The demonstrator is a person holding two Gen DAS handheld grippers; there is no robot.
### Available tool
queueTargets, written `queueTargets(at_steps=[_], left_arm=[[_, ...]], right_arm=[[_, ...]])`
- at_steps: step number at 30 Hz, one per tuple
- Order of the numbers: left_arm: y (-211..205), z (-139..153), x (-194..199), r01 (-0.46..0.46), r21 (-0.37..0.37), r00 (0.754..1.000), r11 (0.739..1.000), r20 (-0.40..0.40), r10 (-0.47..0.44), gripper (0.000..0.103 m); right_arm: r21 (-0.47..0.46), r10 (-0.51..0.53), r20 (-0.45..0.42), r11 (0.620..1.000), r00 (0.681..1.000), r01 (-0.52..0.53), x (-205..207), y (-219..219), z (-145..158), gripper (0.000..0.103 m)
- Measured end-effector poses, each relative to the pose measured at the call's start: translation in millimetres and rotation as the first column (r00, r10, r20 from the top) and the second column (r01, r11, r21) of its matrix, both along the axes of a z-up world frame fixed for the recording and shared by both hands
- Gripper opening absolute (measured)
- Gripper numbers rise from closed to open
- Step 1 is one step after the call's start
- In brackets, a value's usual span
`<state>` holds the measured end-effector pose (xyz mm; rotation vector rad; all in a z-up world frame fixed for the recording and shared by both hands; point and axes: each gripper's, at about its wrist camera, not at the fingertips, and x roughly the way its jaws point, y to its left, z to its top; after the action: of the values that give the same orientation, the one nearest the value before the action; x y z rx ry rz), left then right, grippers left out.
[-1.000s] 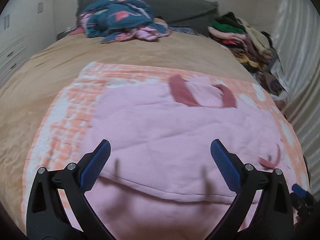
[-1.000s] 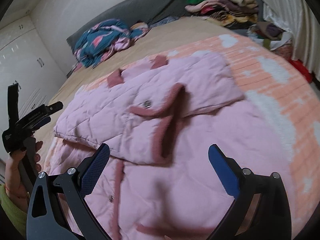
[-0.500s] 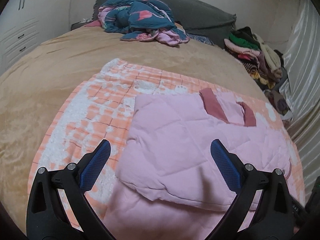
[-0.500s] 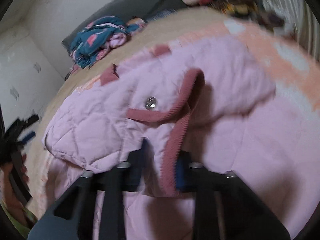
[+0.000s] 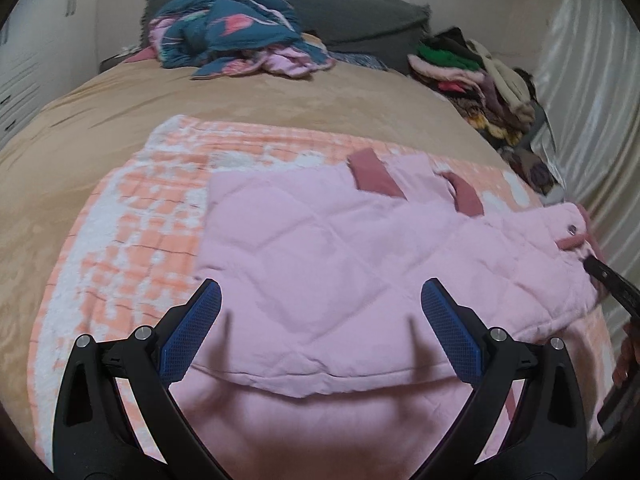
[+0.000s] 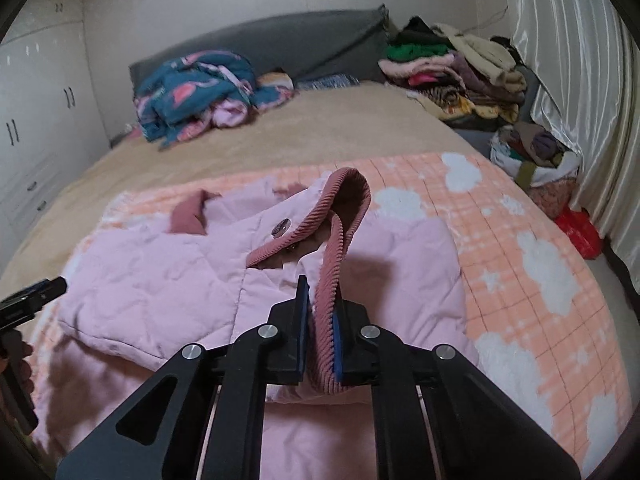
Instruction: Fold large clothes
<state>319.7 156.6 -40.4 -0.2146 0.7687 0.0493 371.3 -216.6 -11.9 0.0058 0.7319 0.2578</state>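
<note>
A pink quilted jacket (image 5: 352,264) with dusty-rose ribbed trim lies partly folded on an orange-and-white blanket (image 5: 132,216) on the bed. My left gripper (image 5: 318,326) is open and empty, hovering over the jacket's near folded edge. My right gripper (image 6: 320,332) is shut on the jacket's ribbed trim (image 6: 332,276) and lifts it, so the trim arches up by a metal snap (image 6: 281,227). The jacket (image 6: 160,276) spreads to the left in the right wrist view. The right gripper's tip shows at the right edge of the left wrist view (image 5: 608,284).
A crumpled teal-and-pink quilt (image 5: 228,32) lies by the grey headboard (image 5: 360,12). A pile of clothes (image 6: 452,72) sits at the bed's far right. A bag of clothes (image 6: 536,152) and a curtain (image 6: 580,60) stand right. White cupboards (image 6: 36,92) stand left.
My right gripper closed on the ribbed trim and lifted it. My left gripper stayed open and shifted back over the jacket's near edge.
</note>
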Motion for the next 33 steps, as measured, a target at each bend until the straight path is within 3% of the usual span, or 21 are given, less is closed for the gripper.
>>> queueTargets(at_steps=[2, 5, 8, 11, 15, 18, 21, 23, 25, 28, 33], left_arm=[[-10.2, -5.6, 3.2, 0.036, 0.010, 0.999, 0.999, -0.011, -0.036, 0.088], [-19.6, -16.7, 8.8, 0.082, -0.008, 0.996, 0.997, -0.043, -0.082, 0.076], [-28.2, -32.5, 14.3, 0.100, 0.030, 0.992, 0.995, -0.086, -0.097, 0.076], [-25.5, -44.7, 17.4, 0.093, 0.008, 0.990, 0.996, -0.109, -0.092, 0.077], [-22.2, -54.0, 18.9, 0.098, 0.000, 0.988, 0.995, -0.119, -0.097, 0.079], [-19.7, -55.2, 19.6, 0.100, -0.013, 0.988, 0.995, -0.121, -0.101, 0.079], [-19.8, -54.6, 19.8, 0.100, -0.013, 0.988, 0.995, -0.121, -0.101, 0.079], [-19.2, -53.2, 19.3, 0.101, -0.016, 0.987, 0.995, -0.121, -0.102, 0.079], [-18.5, -50.3, 19.2, 0.106, -0.022, 0.987, 0.994, -0.121, -0.108, 0.079], [-20.7, -45.7, 15.9, 0.110, -0.019, 0.987, 0.994, -0.119, -0.112, 0.079], [-20.0, -38.0, 10.4, 0.105, -0.037, 0.986, 0.994, -0.123, -0.109, 0.079]], right_arm=[[-0.003, -0.011, -0.016, 1.000, 1.000, 0.011, -1.1, -2.6, -9.8, 0.010], [-0.046, -0.043, -0.052, 0.998, 0.998, 0.041, -0.4, -2.9, -24.2, 0.021], [-0.026, -0.048, -0.026, 0.999, 0.999, 0.047, -11.2, -6.0, -18.7, 0.039], [-0.020, -0.007, 0.019, 1.000, 1.000, 0.007, -23.7, 3.4, -7.2, 0.049], [-0.017, 0.086, 0.010, 0.996, 0.996, -0.086, -26.8, 30.4, -1.0, 0.059], [-0.023, 0.146, -0.019, 0.989, 0.989, -0.146, -20.2, 55.3, -3.4, 0.074], [-0.068, 0.184, -0.085, 0.979, 0.979, -0.190, -7.1, 79.6, -16.9, 0.075], [-0.120, 0.158, -0.184, 0.976, 0.970, -0.182, 10.1, 89.2, -42.3, 0.077], [-0.100, 0.121, -0.261, 0.983, 0.958, -0.152, 22.4, 88.0, -65.6, 0.082], [-0.094, 0.108, -0.250, 0.986, 0.962, -0.135, 25.7, 89.3, -77.1, 0.084], [-0.044, 0.103, -0.228, 0.992, 0.968, -0.116, 14.4, 82.4, -65.8, 0.085]])
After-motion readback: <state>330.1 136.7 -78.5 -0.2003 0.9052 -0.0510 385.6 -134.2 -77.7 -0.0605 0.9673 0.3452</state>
